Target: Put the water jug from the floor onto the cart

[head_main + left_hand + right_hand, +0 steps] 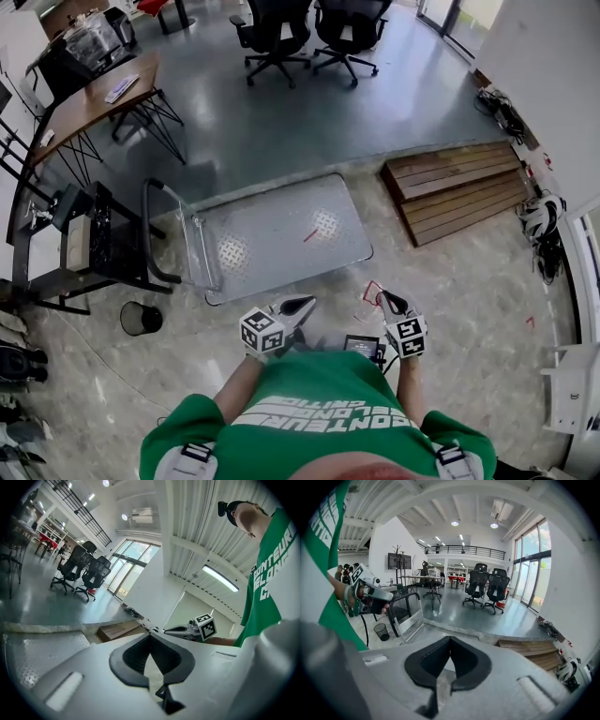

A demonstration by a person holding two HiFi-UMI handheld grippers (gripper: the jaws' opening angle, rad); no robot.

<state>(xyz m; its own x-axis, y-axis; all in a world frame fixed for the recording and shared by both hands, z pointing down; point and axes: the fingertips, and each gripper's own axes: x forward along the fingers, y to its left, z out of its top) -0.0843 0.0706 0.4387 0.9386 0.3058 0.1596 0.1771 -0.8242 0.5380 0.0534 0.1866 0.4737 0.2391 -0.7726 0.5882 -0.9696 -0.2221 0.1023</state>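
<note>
While the left gripper [303,303] and the right gripper [385,298] both hang with jaws together and nothing between them, just short of the near edge of the cart [281,225], the water jug shows in no view, so it perhaps stands on the floor [459,281] behind the person [319,412], and which gripper is nearer cannot be told.

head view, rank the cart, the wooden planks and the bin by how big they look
1. cart, largest
2. wooden planks, somewhat smaller
3. bin, by far the smallest
</note>
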